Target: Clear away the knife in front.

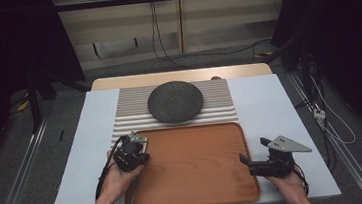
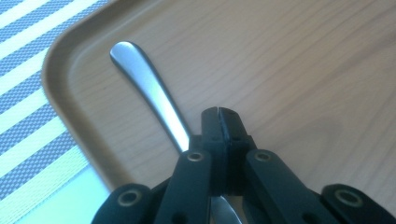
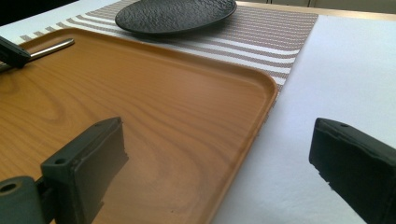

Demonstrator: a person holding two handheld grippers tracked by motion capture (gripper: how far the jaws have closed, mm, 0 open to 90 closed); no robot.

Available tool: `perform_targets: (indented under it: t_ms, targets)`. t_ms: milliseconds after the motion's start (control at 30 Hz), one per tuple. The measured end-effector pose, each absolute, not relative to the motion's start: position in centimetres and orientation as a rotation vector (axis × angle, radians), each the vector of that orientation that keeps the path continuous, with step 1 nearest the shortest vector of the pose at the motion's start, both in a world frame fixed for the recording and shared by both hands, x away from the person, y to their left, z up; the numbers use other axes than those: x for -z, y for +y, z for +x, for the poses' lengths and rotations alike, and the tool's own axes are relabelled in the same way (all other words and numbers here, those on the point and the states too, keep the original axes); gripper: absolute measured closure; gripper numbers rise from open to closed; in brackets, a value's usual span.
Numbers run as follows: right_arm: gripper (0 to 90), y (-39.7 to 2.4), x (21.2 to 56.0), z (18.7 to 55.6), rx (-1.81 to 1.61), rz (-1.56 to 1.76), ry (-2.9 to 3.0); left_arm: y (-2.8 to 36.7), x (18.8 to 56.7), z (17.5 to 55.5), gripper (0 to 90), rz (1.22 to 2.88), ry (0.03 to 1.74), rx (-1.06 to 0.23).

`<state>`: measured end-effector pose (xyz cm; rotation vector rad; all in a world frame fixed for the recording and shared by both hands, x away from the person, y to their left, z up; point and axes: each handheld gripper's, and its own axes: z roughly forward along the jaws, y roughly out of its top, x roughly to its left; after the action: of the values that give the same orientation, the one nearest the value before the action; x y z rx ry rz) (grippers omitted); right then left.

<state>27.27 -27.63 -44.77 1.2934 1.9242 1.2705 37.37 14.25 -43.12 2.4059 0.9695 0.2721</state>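
Pinching a metal utensil handle [image 2: 147, 88] near the far left corner of the wooden tray [image 1: 196, 181], the left tool [image 1: 135, 139] has its jaws pressed together; in the left gripper view the steel handle runs from under the closed jaws up toward the tray's rounded corner, lying low over the tray floor. Whether the utensil is a spoon or a fork cannot be told, since its working end is hidden beneath the tool. The right tool [image 1: 247, 162] hovers at the tray's right edge with its jaws spread wide and nothing between them; in the right gripper view one jaw stands over the tray, the other over the white tabletop [image 1: 279, 102]. Beyond the tray, a dark round plate [image 1: 175, 101] sits on a striped placemat [image 1: 129, 104], well apart from both tools
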Motion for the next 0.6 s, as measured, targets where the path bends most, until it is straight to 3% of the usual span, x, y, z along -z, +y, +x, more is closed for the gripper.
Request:
perform_targets:
  t_ms: [600]
  targets:
    - [3.6,-27.6,44.7,27.2,-1.271,1.290,1.923,15.7,43.2,37.2,90.0,2.369,1.025,-0.253]
